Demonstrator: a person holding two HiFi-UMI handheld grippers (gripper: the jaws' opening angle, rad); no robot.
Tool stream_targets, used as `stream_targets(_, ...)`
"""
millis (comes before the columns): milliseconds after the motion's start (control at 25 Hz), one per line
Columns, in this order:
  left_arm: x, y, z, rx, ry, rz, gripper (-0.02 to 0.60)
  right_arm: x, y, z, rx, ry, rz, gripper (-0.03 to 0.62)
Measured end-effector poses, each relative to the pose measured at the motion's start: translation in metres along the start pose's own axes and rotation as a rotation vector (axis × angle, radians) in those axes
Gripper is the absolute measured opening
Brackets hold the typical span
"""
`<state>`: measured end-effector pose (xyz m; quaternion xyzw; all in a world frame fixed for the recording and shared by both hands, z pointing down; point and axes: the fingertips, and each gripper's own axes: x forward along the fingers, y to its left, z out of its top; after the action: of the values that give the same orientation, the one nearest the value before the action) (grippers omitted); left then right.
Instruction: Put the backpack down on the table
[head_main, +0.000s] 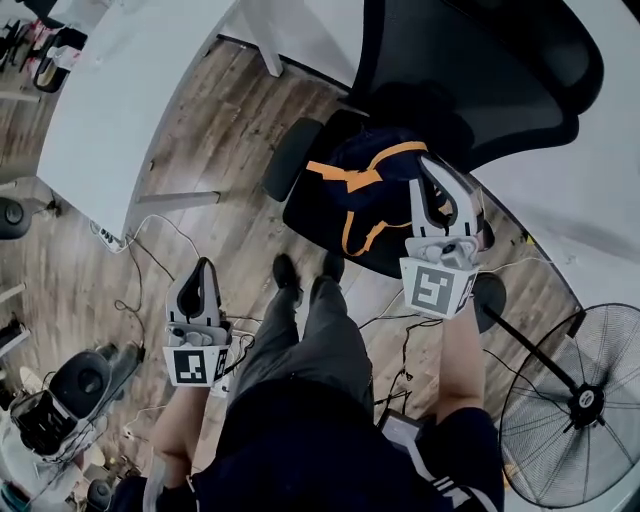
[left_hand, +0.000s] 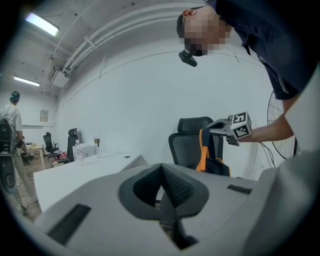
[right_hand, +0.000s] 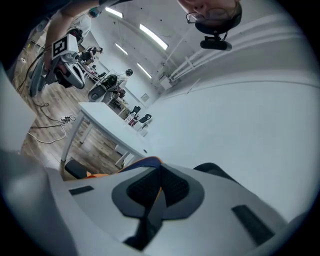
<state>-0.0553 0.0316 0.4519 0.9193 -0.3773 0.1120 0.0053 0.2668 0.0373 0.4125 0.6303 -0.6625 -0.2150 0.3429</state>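
A navy and orange backpack (head_main: 372, 188) hangs just above the seat of a black office chair (head_main: 480, 70). My right gripper (head_main: 428, 165) is shut on its top strap. In the right gripper view the orange-edged strap (right_hand: 148, 162) runs into the closed jaws of my right gripper (right_hand: 159, 186). The left gripper view shows the backpack (left_hand: 214, 164) dangling from the right gripper (left_hand: 209, 128) in front of the chair (left_hand: 190, 137). My left gripper (head_main: 205, 264) is out over the floor, well left of the bag, shut with nothing in it; its jaws meet at the tip (left_hand: 161, 169).
A long white table (head_main: 120, 90) stands to the left, with bottles on it (left_hand: 77, 150). Cables lie on the wooden floor (head_main: 200, 190). A floor fan (head_main: 580, 400) is at the right. A speaker and clutter (head_main: 60, 395) sit at the lower left. Another person (left_hand: 10, 120) stands far off.
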Motion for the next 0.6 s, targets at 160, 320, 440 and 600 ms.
stream_targets(160,-0.007,0.006,0.015,0.005,-0.023,0.018,0.003,0.000,-0.029,0.036,-0.049,-0.051,-0.002,0.005)
stream_targets(320,-0.013,0.010,0.027,0.004,-0.044,0.036,0.003,-0.006,-0.047,0.067,-0.083,-0.074,0.023,0.005)
stream_targets(440,-0.017,0.013,0.037,0.005,-0.055,0.038,0.003,-0.013,-0.056,0.087,-0.104,-0.084,0.025,0.005)
stream_targets(600,-0.018,0.016,0.047,-0.001,-0.067,0.051,0.003,-0.016,-0.066,0.112,-0.120,-0.114,0.040,0.005)
